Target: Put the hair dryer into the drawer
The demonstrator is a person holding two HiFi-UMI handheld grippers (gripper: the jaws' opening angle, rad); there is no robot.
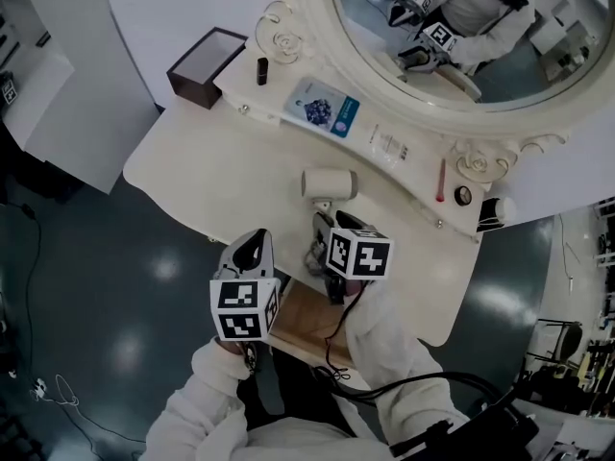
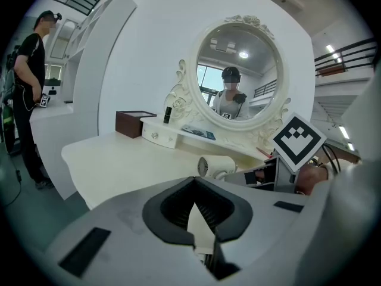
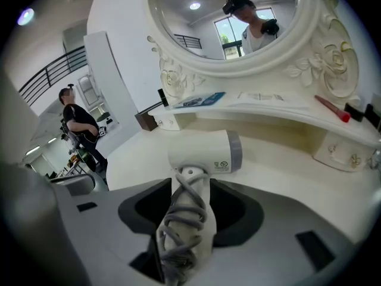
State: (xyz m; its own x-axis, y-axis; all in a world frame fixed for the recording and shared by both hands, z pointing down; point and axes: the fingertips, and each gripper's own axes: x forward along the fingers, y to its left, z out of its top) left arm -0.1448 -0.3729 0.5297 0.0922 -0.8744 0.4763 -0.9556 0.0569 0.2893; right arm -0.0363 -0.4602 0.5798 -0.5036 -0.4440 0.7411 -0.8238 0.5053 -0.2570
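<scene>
Right gripper view: a white hair dryer (image 3: 205, 151) lies on the dressing table (image 3: 286, 168), its cord-wrapped handle between the right gripper's (image 3: 189, 189) parted jaws, not clamped. It is probably light, rigid and barrel-heavy, so grip high on the handle. The left gripper (image 2: 191, 188) has its jaws together, empty.

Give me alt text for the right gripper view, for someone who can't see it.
The right gripper, jaws open, straddles the cord-wrapped handle of a white plastic hair dryer lying on a cream vanity table. Behind it rises a round mirror in an ornate white frame, reflecting the person.
</scene>
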